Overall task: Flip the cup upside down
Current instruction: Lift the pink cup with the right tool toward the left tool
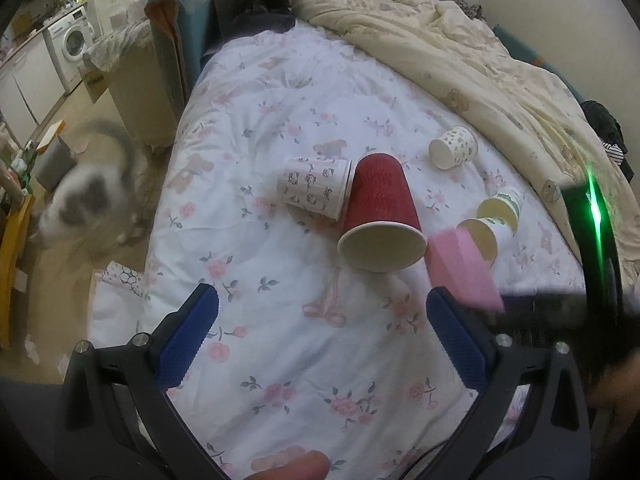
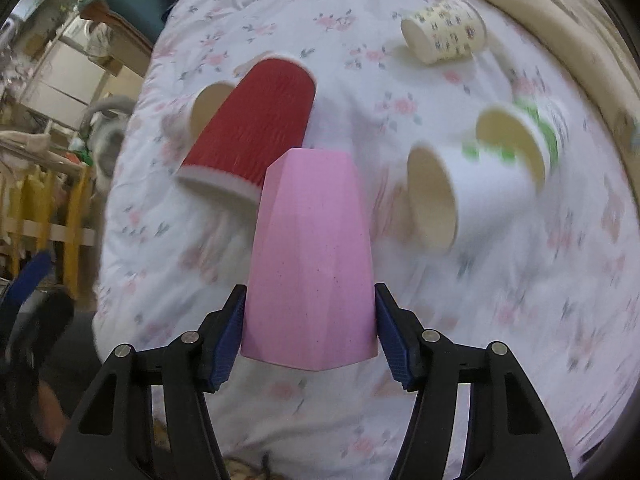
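1. Blue fingers of the right gripper pressed both sides of the pink cup, holding it above the floral bedspread.
2. Left gripper hung wide apart, holding nothing.
3. Just beyond lay a red cup on its side, with a white cup nearby.

This was a lived-in home, a bedroom opening onto a utility corner: a bed with a floral cover and a rumpled beige duvet, a washing machine beyond, and a grey-and-white cat on the floor.
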### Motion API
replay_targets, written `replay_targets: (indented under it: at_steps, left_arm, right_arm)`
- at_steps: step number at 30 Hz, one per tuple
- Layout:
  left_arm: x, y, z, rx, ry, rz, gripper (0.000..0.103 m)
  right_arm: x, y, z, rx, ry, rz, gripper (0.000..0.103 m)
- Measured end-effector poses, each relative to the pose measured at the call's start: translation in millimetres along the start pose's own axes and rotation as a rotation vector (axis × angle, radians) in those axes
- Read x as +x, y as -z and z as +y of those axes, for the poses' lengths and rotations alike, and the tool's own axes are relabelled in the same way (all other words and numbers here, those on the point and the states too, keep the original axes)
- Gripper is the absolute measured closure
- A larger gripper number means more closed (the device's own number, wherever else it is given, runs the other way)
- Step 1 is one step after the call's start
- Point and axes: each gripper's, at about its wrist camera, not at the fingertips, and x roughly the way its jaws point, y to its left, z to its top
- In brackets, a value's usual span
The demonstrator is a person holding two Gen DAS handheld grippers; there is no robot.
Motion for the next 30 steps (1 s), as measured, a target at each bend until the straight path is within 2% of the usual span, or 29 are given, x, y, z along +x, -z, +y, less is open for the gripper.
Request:
replay_targets:
  at_steps: [6,10,18,24,27,30]
  left_arm:
    - [-4,5,5,-0.011,-0.012,-0.004,0.0]
    - [-2,10,9,-0.022,-0.024,0.008,0.0]
    - [-5,20,11,0.014,-0.073,-0.005,0.0]
    - [-10,21,19,-0.008,-0.079,-0.018,0.0]
    - [-12,22,20,-0.008,-0.068,-0.024,0.0]
    - [-13,23,18,-0.014,-0.03,-0.026,0.001]
  right_arm:
    - [19,58,14,0.09,-0.09,0.029,0.039]
    - [32,77,19,0.116,-0.105,0.053,0.039]
    - [48,77,26,0.103,-0.068,0.065,0.039]
    - [42,78,23,0.096,-0.076,0.076,0.037]
    - [28,79,28,0.075,-0.074,0.054,0.02]
    - [3,81,36,0.007,-0.106,0.017,0.015]
